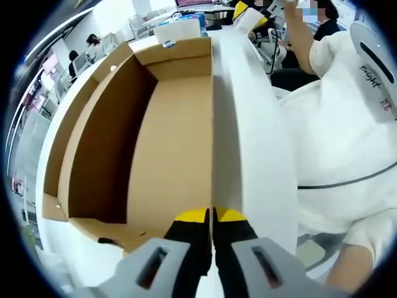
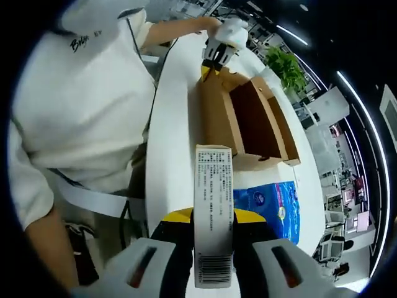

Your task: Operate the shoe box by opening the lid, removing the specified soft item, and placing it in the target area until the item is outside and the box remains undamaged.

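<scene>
Shoe box [image 1: 155,124] sits open and looks empty; my left gripper [image 1: 212,217] pinches its wall, my right gripper [image 2: 211,217] clamps the blue-and-white pack [image 2: 214,205] outside it, still needs placing.

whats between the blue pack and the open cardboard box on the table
In the right gripper view, just a short bare strip of white table separates the blue pack from the near end of the cardboard box. Nothing lies in it.

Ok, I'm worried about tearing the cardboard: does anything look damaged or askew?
Nothing stands out. The shoe box sits open, walls straight, no tear visible where the left gripper pinches its edge; the blue pack lies flat beside it.
</scene>
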Demonstrator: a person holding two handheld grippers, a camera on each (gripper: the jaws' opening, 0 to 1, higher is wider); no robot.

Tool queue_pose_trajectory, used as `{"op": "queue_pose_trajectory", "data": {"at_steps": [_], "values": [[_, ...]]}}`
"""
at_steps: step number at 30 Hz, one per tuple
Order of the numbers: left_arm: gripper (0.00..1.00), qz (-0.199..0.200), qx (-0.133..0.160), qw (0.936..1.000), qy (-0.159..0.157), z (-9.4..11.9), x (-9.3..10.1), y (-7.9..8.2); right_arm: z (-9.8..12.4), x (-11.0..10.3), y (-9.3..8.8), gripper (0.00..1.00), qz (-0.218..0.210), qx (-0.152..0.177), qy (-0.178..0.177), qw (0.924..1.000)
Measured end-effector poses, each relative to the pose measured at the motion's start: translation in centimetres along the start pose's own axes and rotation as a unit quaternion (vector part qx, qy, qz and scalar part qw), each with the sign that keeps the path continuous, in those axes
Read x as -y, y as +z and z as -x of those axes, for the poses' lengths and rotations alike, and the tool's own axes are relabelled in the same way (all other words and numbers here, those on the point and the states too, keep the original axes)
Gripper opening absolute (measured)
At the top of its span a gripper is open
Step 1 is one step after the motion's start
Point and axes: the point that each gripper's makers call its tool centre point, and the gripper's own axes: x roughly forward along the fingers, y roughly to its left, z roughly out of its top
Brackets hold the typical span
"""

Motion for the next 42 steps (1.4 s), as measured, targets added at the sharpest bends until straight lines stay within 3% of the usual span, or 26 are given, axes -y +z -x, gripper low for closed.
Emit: {"op": "queue_pose_trajectory", "data": {"at_steps": [10, 16, 23, 42], "values": [[0.01, -0.002, 0.002, 1.0, -0.001, 0.0, 0.0, 0.0, -1.5, -0.9, -1.8, 0.21, -0.024, -0.02, 0.031, 0.999], [0.01, -0.002, 0.002, 1.0, -0.001, 0.0, 0.0, 0.0, -2.5, -0.7, -2.8, 0.21, 0.008, -0.029, 0.033, 0.999], [0.01, -0.005, 0.005, 1.0, 0.001, 0.0, 0.0, 0.0, -3.9, -0.8, -3.9, 0.21, -0.002, -0.041, 0.042, 0.9982], [0.01, -0.004, 0.004, 1.0, 0.001, 0.0, 0.0, -0.1, -5.5, -0.4, -5.3, 0.21, 0.021, -0.05, 0.03, 0.9981]]}}
